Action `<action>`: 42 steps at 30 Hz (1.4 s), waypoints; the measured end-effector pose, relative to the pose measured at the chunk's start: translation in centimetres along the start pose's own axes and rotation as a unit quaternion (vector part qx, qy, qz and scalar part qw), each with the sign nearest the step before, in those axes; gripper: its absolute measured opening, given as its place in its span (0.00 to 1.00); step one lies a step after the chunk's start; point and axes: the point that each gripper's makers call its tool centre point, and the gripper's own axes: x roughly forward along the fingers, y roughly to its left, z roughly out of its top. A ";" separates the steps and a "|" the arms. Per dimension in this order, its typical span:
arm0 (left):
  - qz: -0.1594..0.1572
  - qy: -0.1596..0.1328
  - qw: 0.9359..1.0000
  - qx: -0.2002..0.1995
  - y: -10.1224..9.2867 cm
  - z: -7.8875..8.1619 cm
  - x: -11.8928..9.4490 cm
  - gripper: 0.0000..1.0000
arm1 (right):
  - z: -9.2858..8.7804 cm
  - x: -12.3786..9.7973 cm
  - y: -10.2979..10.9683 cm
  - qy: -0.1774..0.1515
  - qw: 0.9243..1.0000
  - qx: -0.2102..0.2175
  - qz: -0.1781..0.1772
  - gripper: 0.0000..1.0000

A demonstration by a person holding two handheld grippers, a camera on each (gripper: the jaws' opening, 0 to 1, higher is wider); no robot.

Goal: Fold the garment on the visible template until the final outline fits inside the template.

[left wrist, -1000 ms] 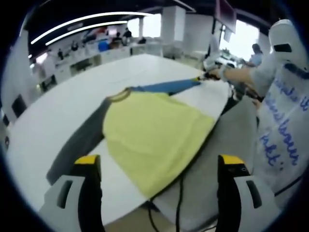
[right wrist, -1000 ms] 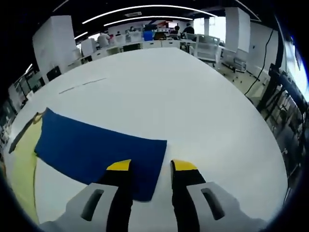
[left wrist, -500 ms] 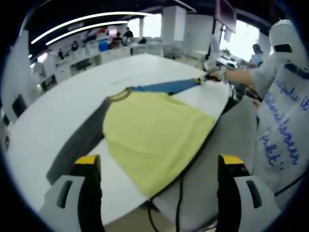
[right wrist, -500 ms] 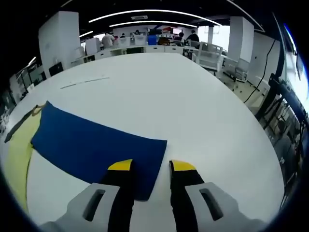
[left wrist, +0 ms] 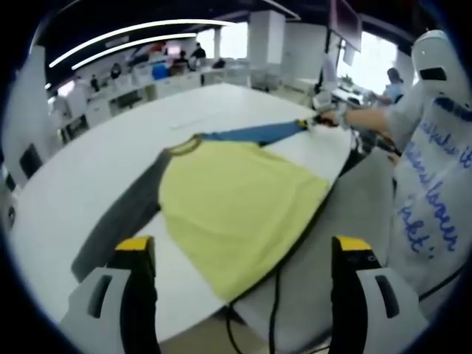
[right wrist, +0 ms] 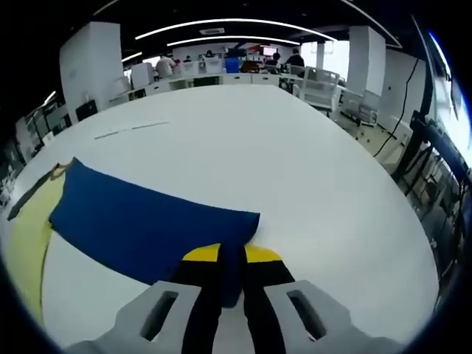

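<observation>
Open office hall with strip lights, big white table (left wrist: 88, 177) in the middle. Garment (left wrist: 236, 203) lies flat near the table's near edge: yellow body, grey sleeve (left wrist: 122, 214) toward the near-left corner, blue sleeve (right wrist: 147, 225) stretched out toward the far-right edge. Right gripper (right wrist: 230, 259) jaws clamped onto the blue sleeve's cuff end; it also shows in the left gripper view at that sleeve tip. Left gripper (left wrist: 243, 254) jaws spread wide, grasping nothing, above the table's near edge. Person's white sleeve (left wrist: 431, 169) at right.
</observation>
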 end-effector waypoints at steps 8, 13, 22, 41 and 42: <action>0.004 -0.007 1.000 -0.003 0.1 0.3 -0.3 0.95 | 0.1 0.4 -0.3 -0.002 1.000 -0.003 0.003 0.04; -0.006 -0.015 1.000 -0.003 -0.4 0.6 -0.4 0.99 | 0.0 0.4 -0.6 0.000 1.000 0.011 0.005 0.04; -0.002 -0.017 1.000 0.000 -0.2 0.6 -0.6 0.99 | 0.5 -0.5 -0.3 -0.006 0.998 0.055 0.022 0.03; -0.018 -0.046 0.999 0.007 1.0 0.3 -2.2 0.99 | 7.1 -6.7 5.0 -0.076 0.994 0.049 0.055 0.02; -0.019 -0.049 0.999 0.009 1.0 0.3 -2.2 0.99 | 7.5 -6.9 5.1 -0.079 0.994 0.049 0.057 0.02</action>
